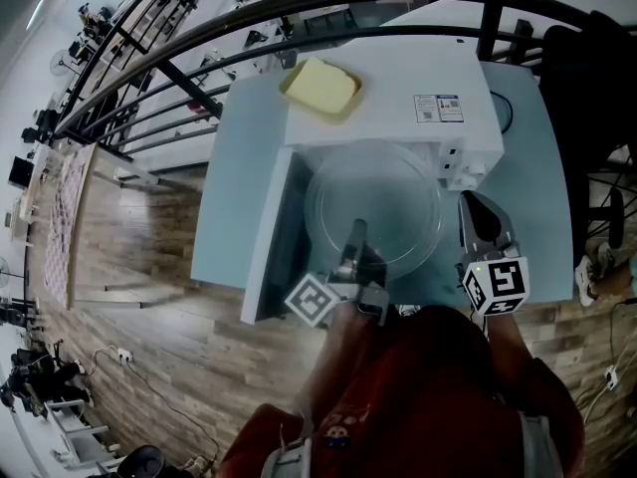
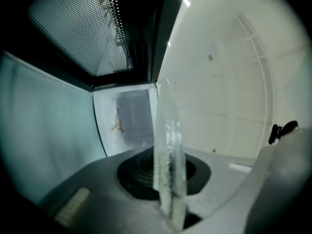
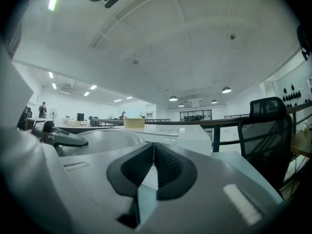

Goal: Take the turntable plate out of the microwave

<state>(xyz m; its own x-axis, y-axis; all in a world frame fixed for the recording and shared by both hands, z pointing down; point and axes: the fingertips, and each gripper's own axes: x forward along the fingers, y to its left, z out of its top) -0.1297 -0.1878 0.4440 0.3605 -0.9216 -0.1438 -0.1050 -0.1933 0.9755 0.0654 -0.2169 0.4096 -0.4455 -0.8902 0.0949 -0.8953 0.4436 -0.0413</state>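
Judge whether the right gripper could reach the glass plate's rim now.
Probably yes: the right gripper, shut and empty, sits beside the glass plate, which the left gripper holds; nothing lies between.

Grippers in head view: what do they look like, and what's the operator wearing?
Both grey-bodied: left gripper and right gripper, each with a white cube of black square markers. The jaws carry black ribbed pads. The person wears a dark red top.

A large open-plan office: an office chair (image 3: 265, 130), black railing (image 1: 299, 8) and rows of ceiling lights (image 3: 225, 89).
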